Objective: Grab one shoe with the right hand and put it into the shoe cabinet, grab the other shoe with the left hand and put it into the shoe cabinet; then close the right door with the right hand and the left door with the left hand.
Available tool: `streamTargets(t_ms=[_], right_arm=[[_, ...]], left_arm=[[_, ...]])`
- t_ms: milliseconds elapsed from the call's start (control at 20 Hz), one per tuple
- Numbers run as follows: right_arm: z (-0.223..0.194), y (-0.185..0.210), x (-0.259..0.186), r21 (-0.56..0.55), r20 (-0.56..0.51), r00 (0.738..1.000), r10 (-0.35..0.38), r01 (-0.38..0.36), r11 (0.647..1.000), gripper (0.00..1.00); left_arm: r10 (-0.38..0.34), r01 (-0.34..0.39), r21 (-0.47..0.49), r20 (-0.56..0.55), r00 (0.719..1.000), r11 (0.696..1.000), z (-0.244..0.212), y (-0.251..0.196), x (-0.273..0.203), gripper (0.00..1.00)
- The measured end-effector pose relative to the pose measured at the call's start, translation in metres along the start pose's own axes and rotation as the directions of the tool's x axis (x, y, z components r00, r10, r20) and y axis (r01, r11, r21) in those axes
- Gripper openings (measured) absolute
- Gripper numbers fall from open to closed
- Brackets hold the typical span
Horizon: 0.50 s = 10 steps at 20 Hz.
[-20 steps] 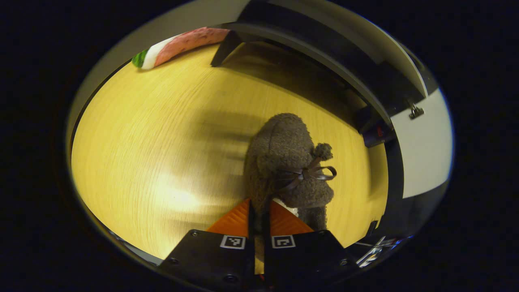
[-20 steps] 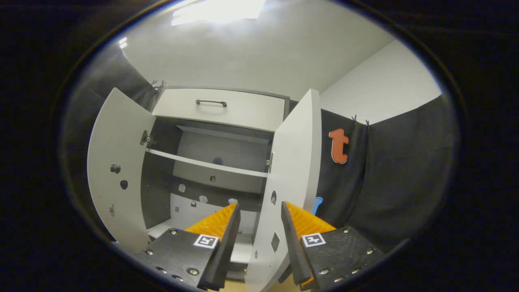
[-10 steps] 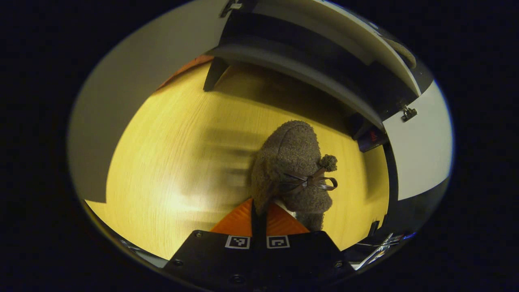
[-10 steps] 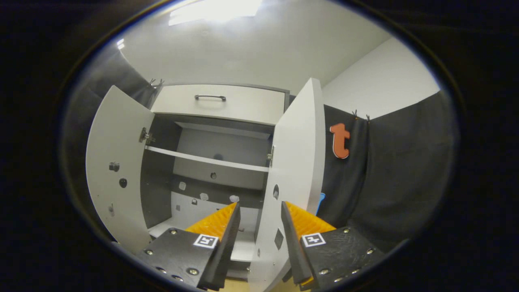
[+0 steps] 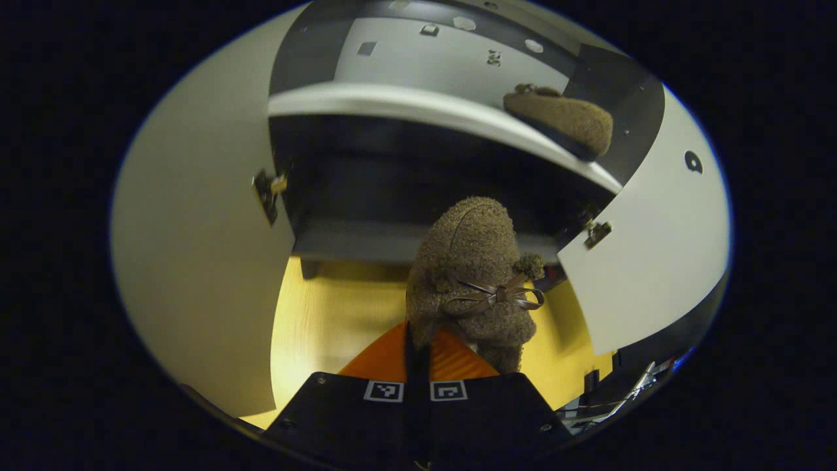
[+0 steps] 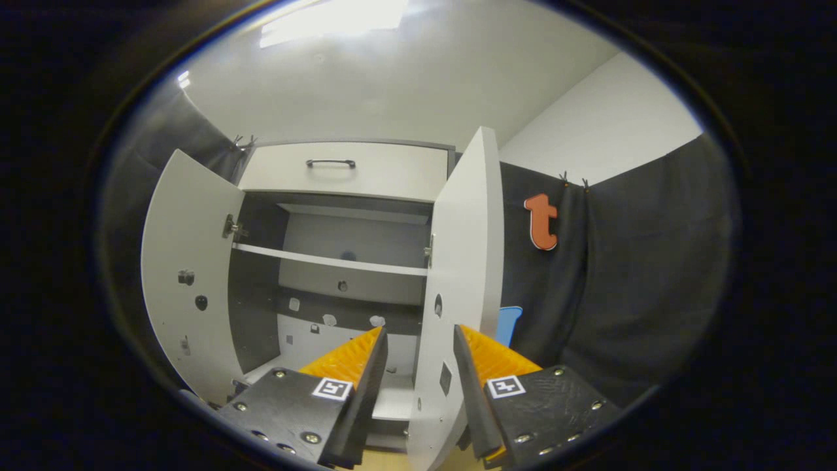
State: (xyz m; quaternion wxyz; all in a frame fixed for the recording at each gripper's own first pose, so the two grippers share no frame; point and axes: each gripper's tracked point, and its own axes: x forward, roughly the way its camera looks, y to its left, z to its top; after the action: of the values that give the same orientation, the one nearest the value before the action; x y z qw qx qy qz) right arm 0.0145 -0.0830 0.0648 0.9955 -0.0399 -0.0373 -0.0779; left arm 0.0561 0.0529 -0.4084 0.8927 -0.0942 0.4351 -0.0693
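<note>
Since the earlier frame the left gripper (image 5: pixel 418 340) has swung up toward the shoe cabinet (image 5: pixel 431 104). Clamped on fuzzy shoe (image 5: pixel 474 275), frame centre; other shoe (image 5: pixel 562 121) shelved upper right. Right gripper (image 6: pixel 418 353) spread, empty. Clear the shelf edge before releasing.

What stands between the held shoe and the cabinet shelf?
Nothing visible. The left hand-held gripper holds the shoe before the open cabinet; both doors are swung wide. The other shoe lies on the shelf, far right.
</note>
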Motion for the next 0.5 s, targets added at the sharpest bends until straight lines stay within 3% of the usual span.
streamTargets(t_ms=[100, 250, 500], right_arm=[[0.001, -0.004, -0.004, 0.002, 0.001, 1.000, -0.007, 0.007, 1.000, 0.60], [0.004, -0.009, -0.011, 0.011, 0.005, 1.000, -0.014, 0.014, 1.000, 0.60], [0.000, -0.019, -0.016, 0.027, -0.003, 1.000, -0.031, 0.031, 0.999, 0.60]], left_arm=[[-0.018, 0.017, 0.016, 0.055, 0.998, 1.000, 0.041, -0.014, -0.009, 0.01], [0.023, -0.026, 0.053, 0.052, 0.998, 0.998, 0.061, -0.006, -0.018, 0.01], [-0.019, 0.018, 0.019, 0.081, 0.997, 1.000, 0.084, -0.005, -0.036, 0.01]])
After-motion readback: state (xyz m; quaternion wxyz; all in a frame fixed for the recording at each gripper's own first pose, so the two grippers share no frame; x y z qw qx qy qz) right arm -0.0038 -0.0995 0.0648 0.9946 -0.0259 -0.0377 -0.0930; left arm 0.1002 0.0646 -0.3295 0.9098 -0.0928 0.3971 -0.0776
